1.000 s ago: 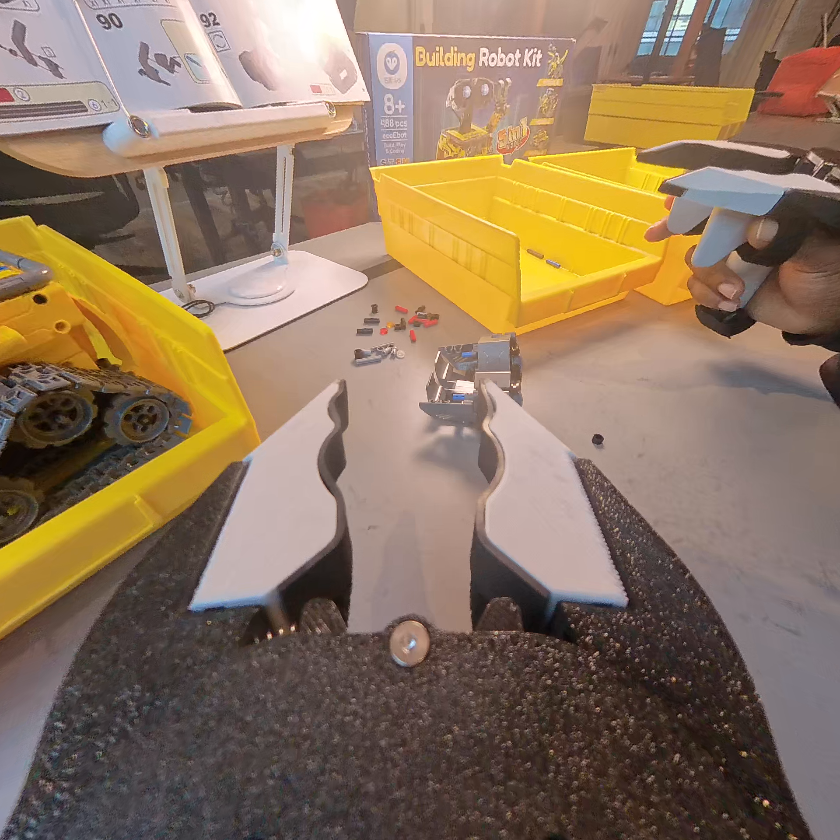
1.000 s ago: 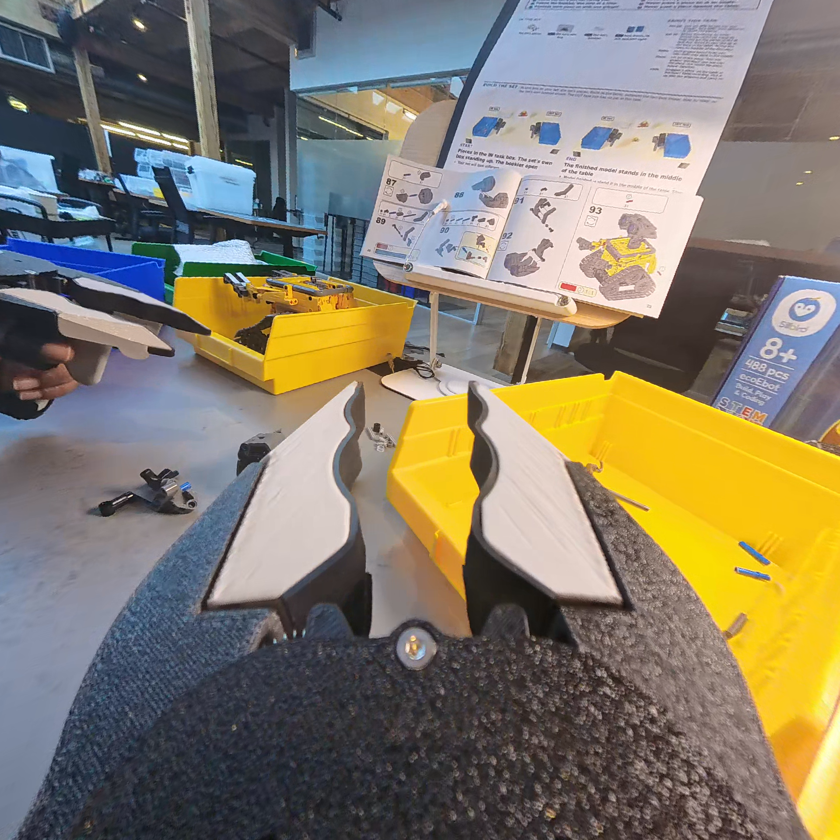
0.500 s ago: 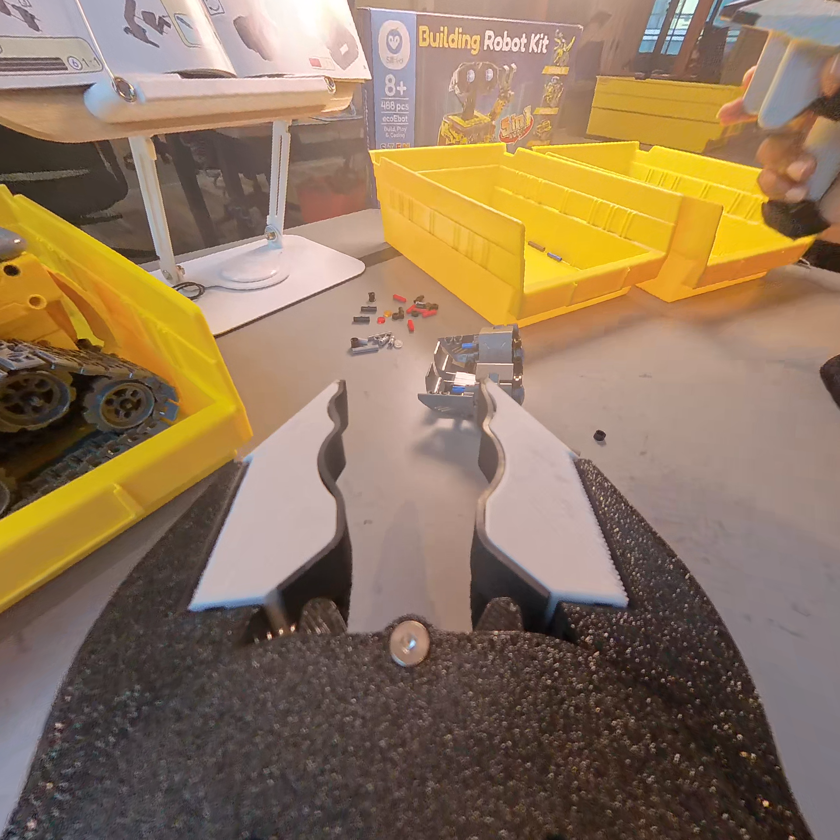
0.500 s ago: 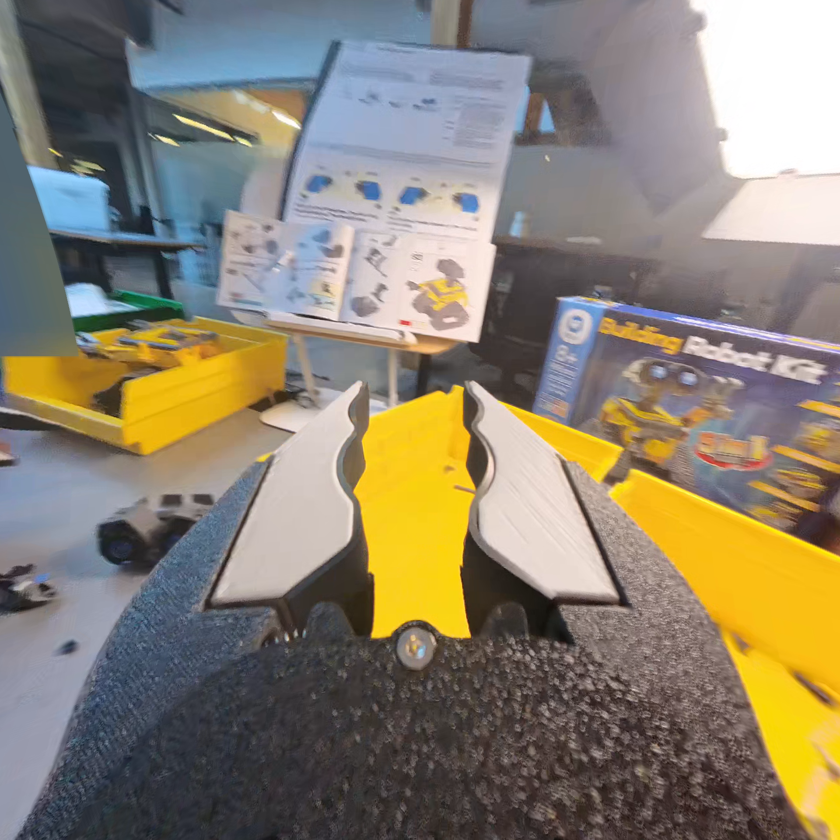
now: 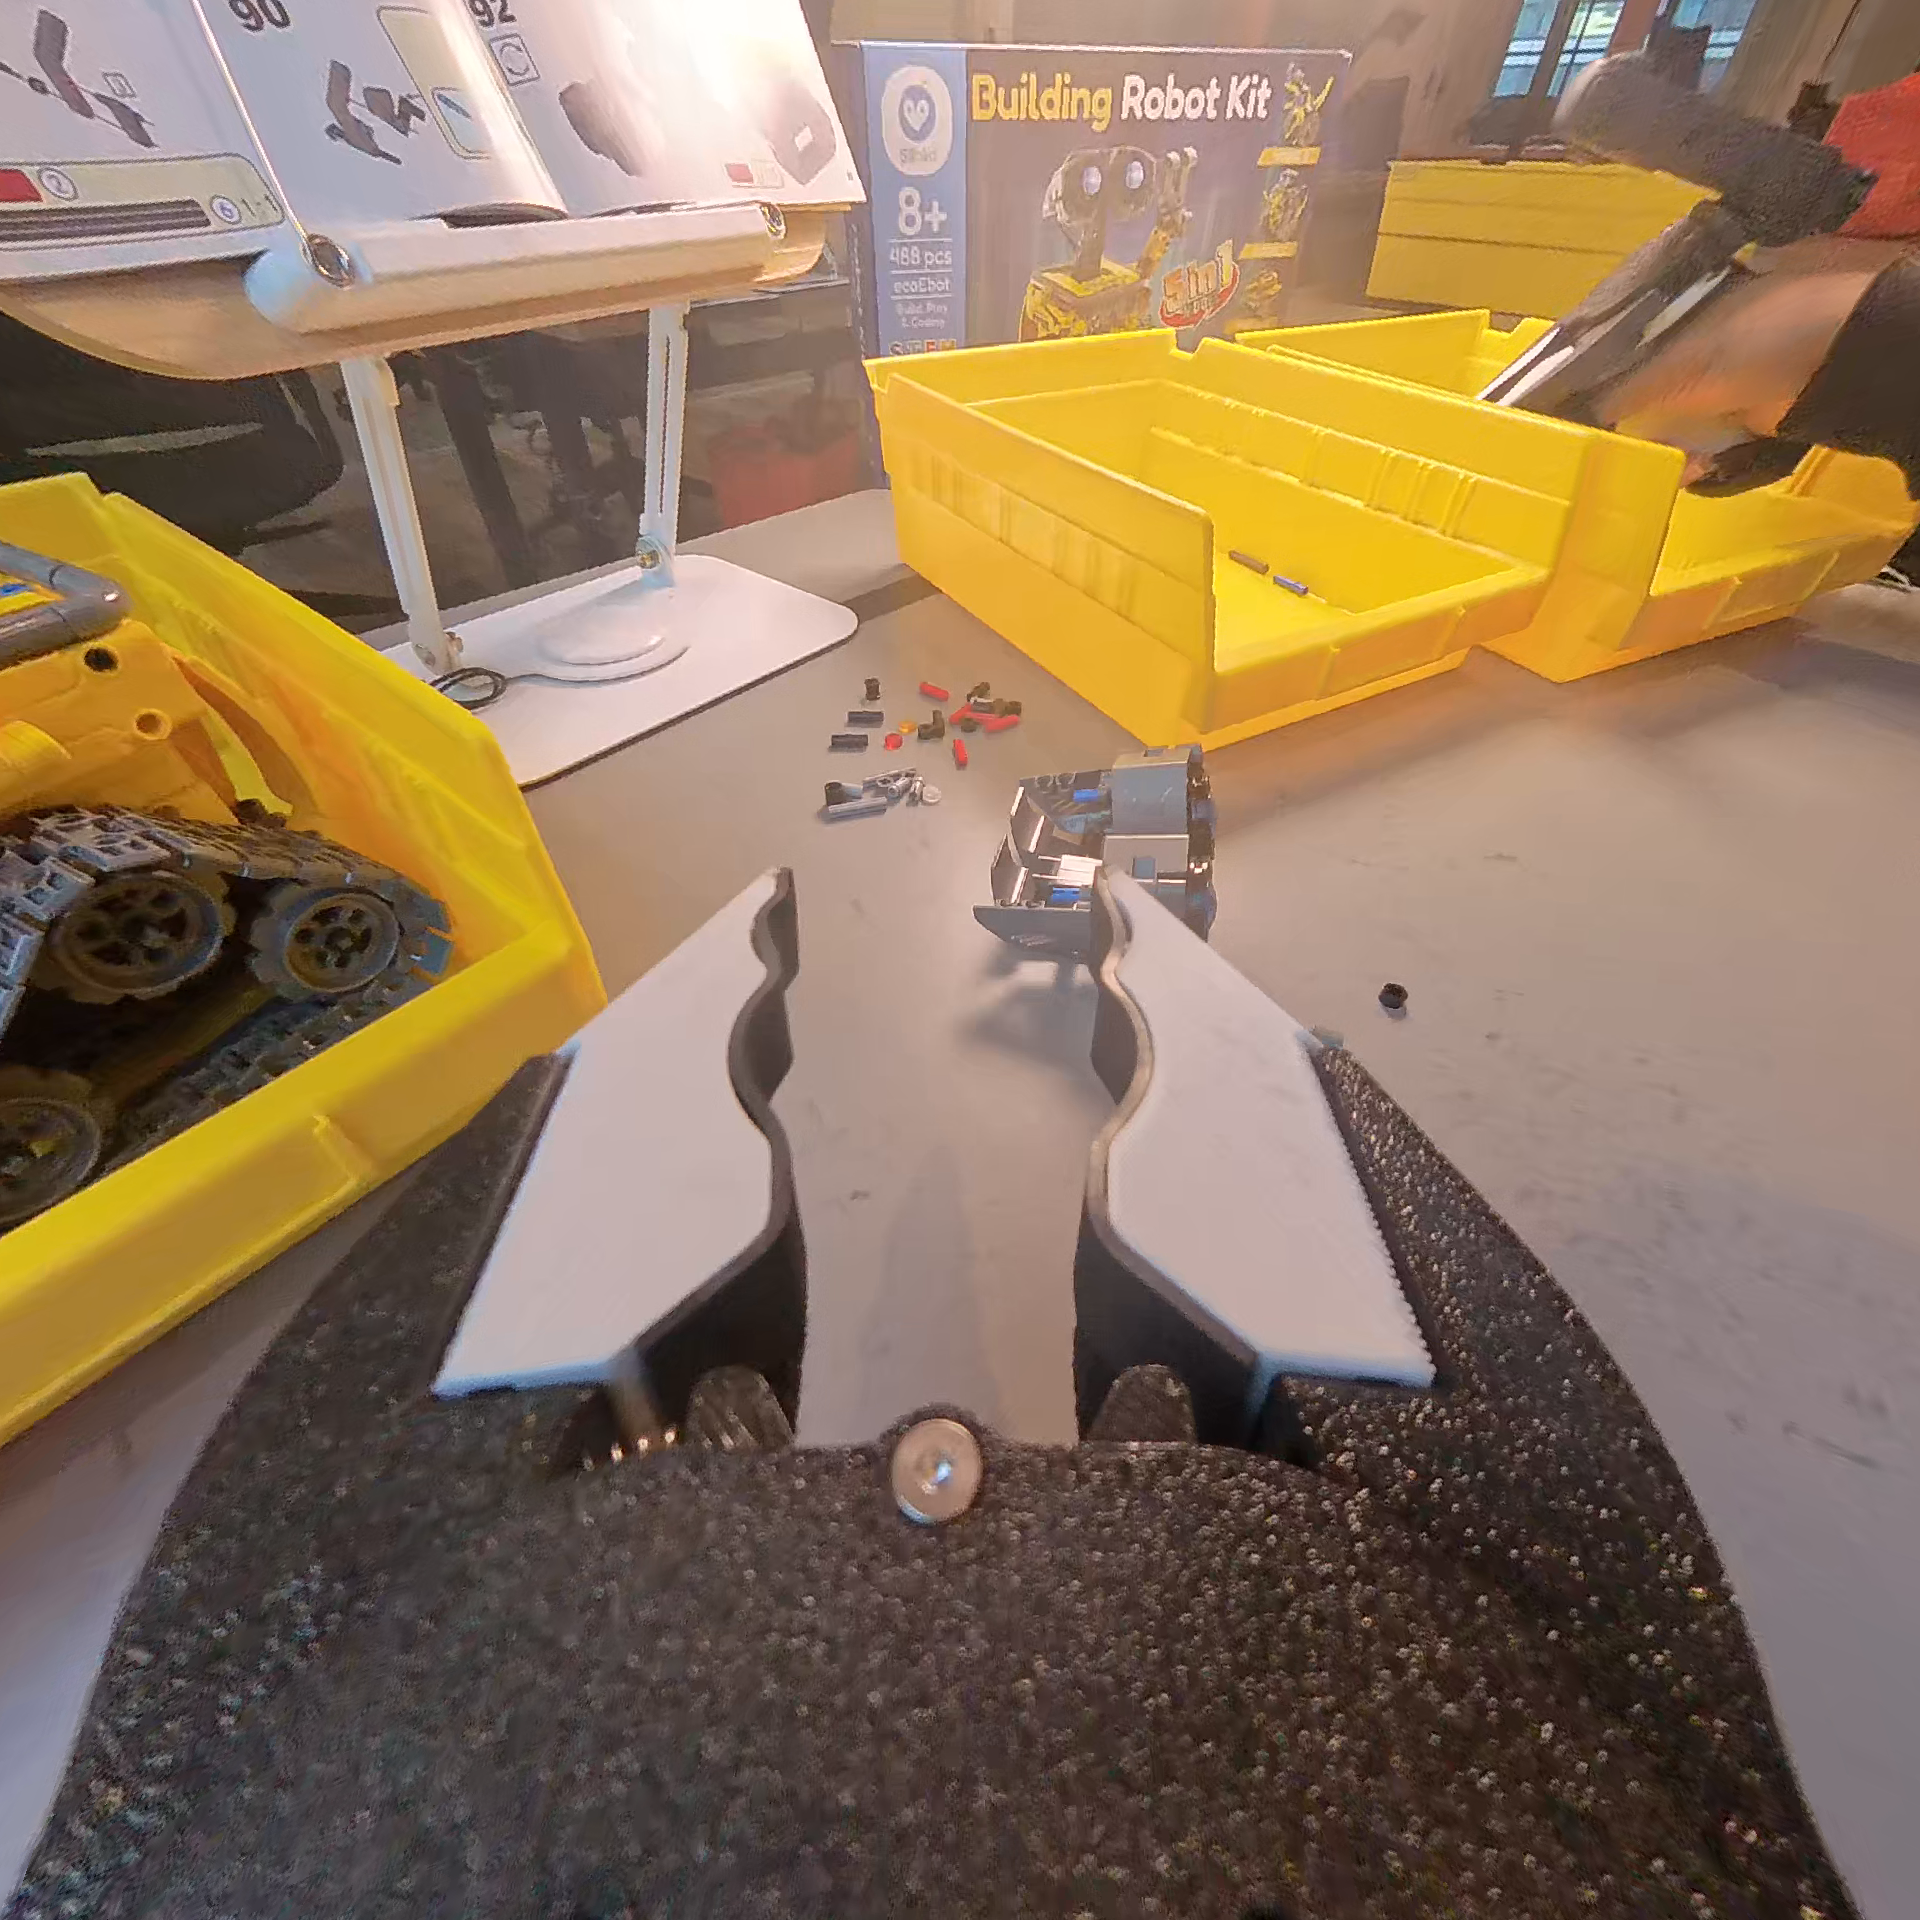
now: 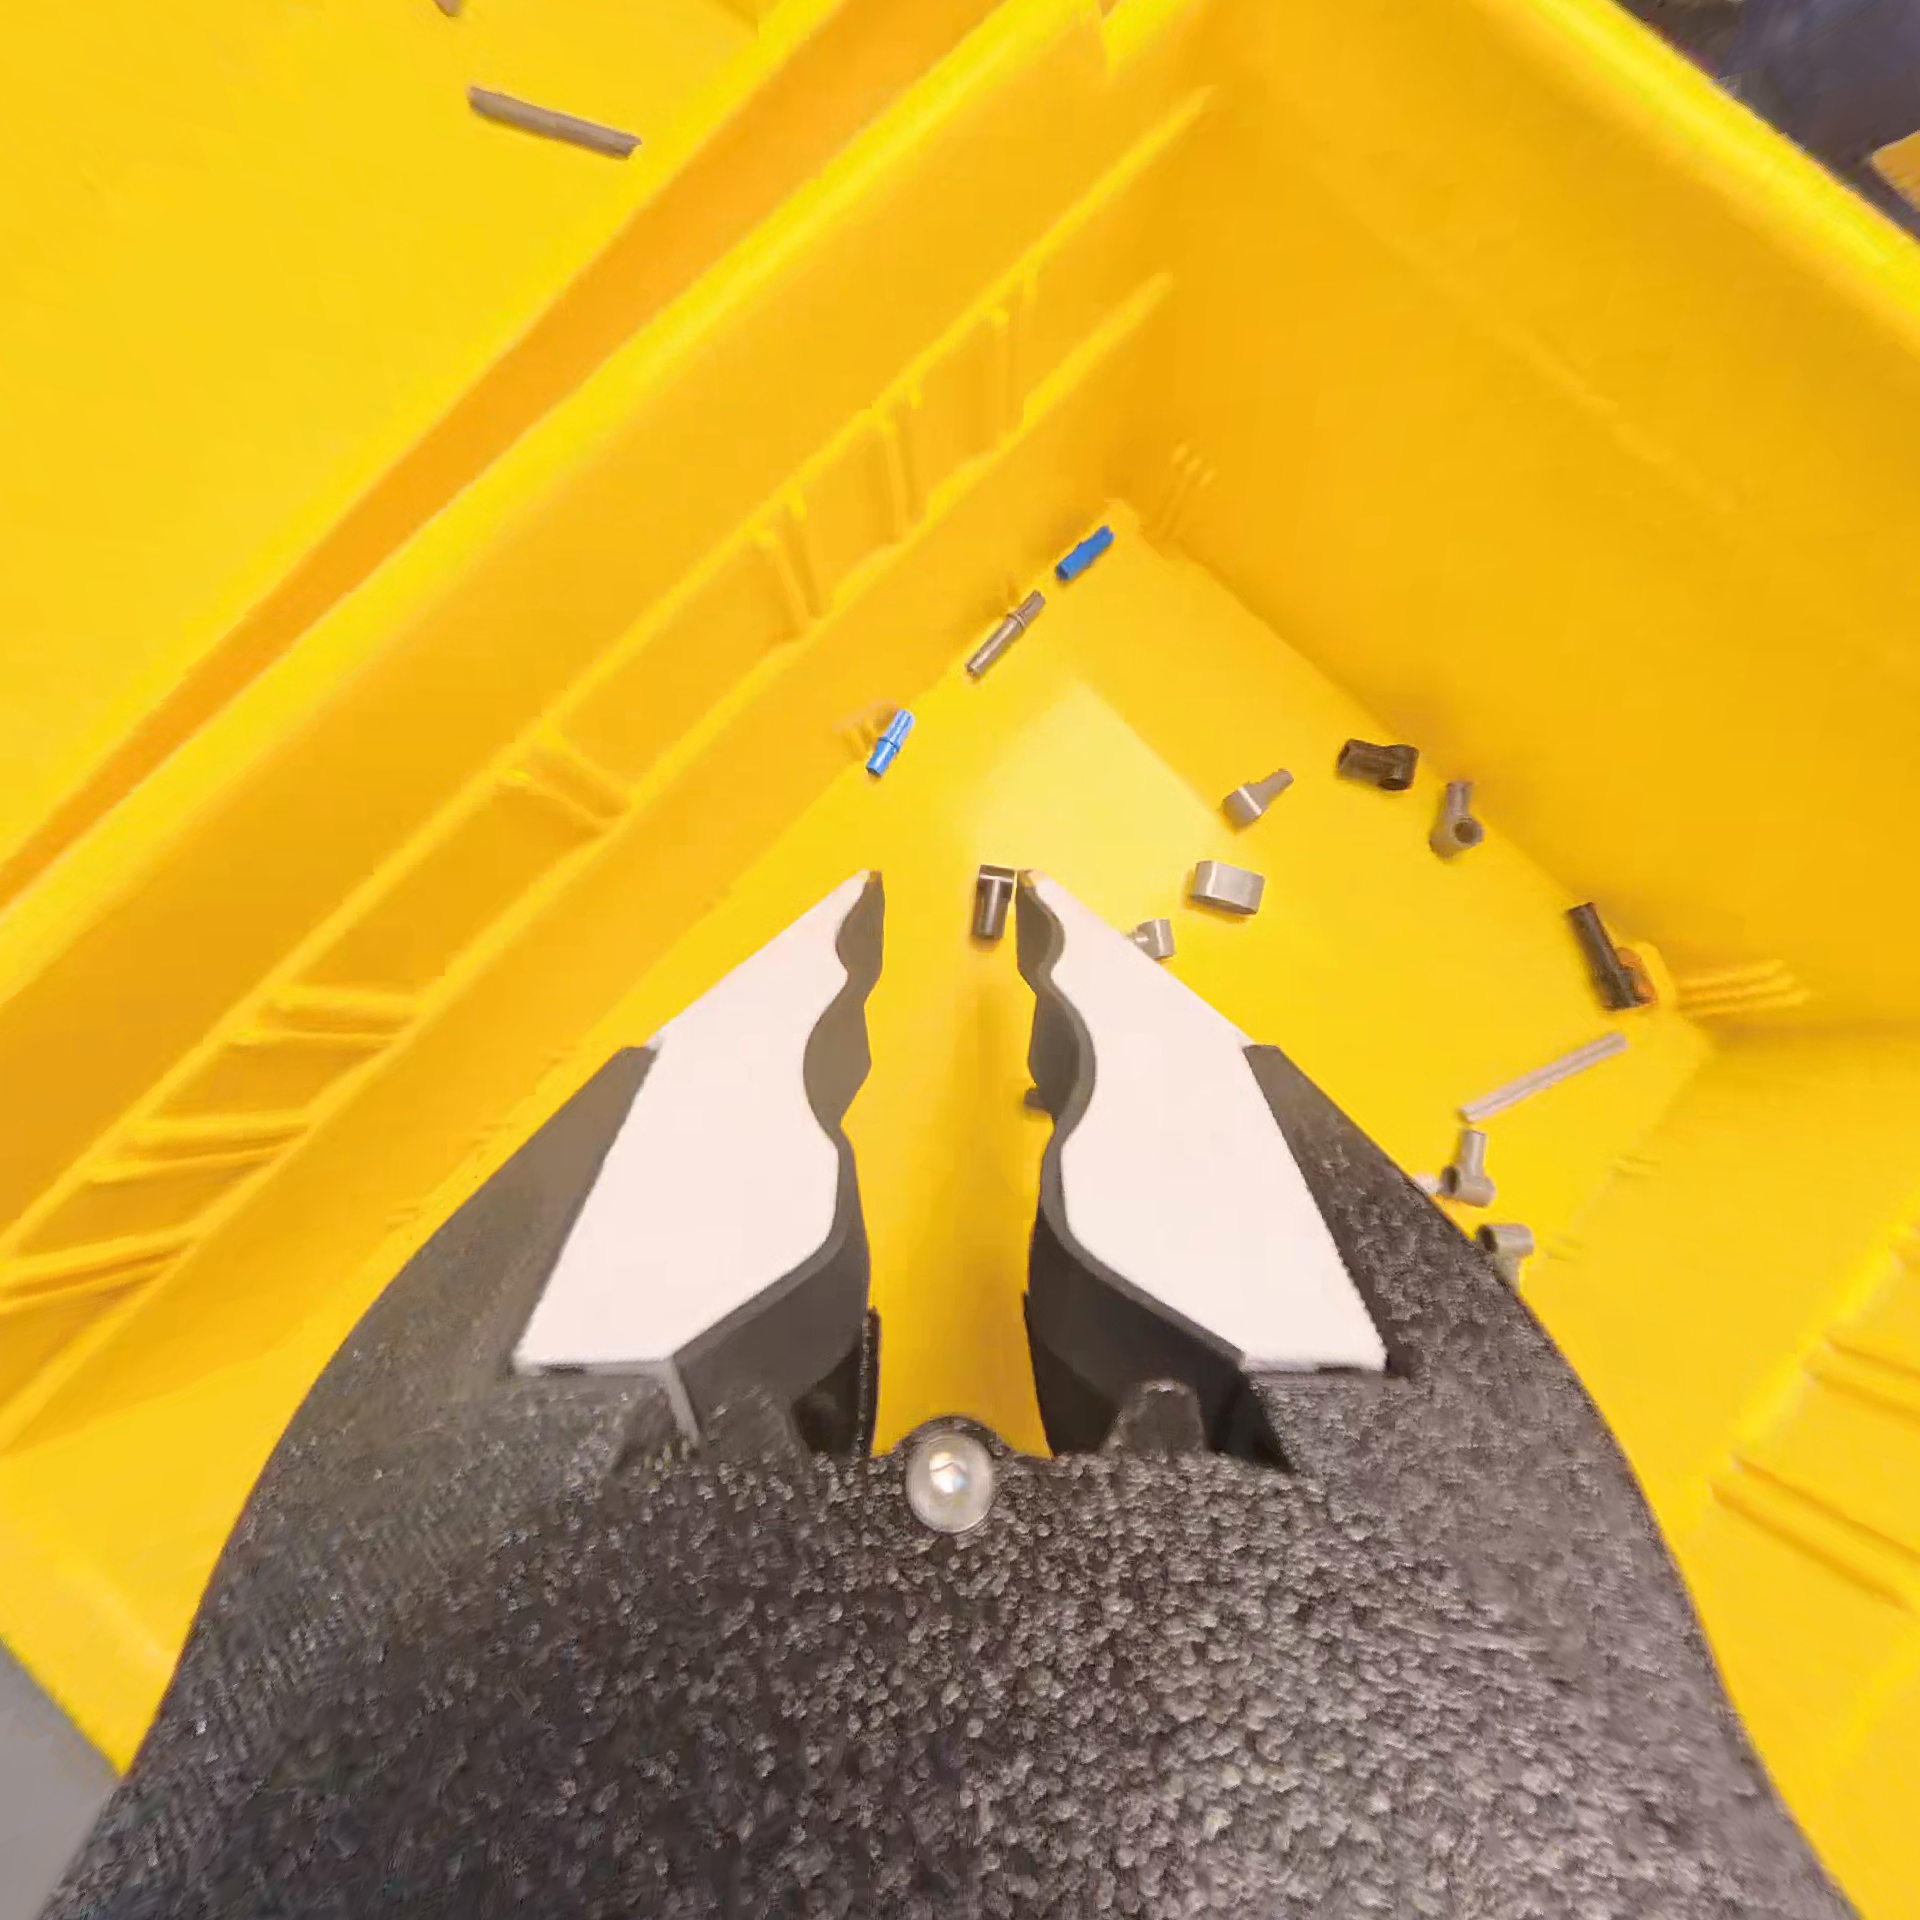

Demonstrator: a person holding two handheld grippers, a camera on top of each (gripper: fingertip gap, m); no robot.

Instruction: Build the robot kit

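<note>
Large printed lettering, a round logo and small numerals cover the front of the blue cardboard kit box (image 5: 1101, 197) behind the yellow plastic bin (image 5: 1049, 561). Printed step numbers mark the open white instruction booklet (image 5: 416, 104) on the white book stand (image 5: 540, 260).

We see the left wrist view from low over the grey table (image 5: 1558, 987), facing forward along its own open fingers toward a book stand (image 5: 582, 623), a printed box (image 5: 1101, 197) and yellow bins (image 5: 1195, 540); mid range, wide angle. The right wrist view looks steeply down into one yellow bin (image 6: 1455, 364), very close, small loose parts (image 6: 1226, 883) on its floor. Shared part: the bins at the left view's far right, where the right gripper (image 5: 1621, 343) shows, blurred, dipping into the farther one.
</note>
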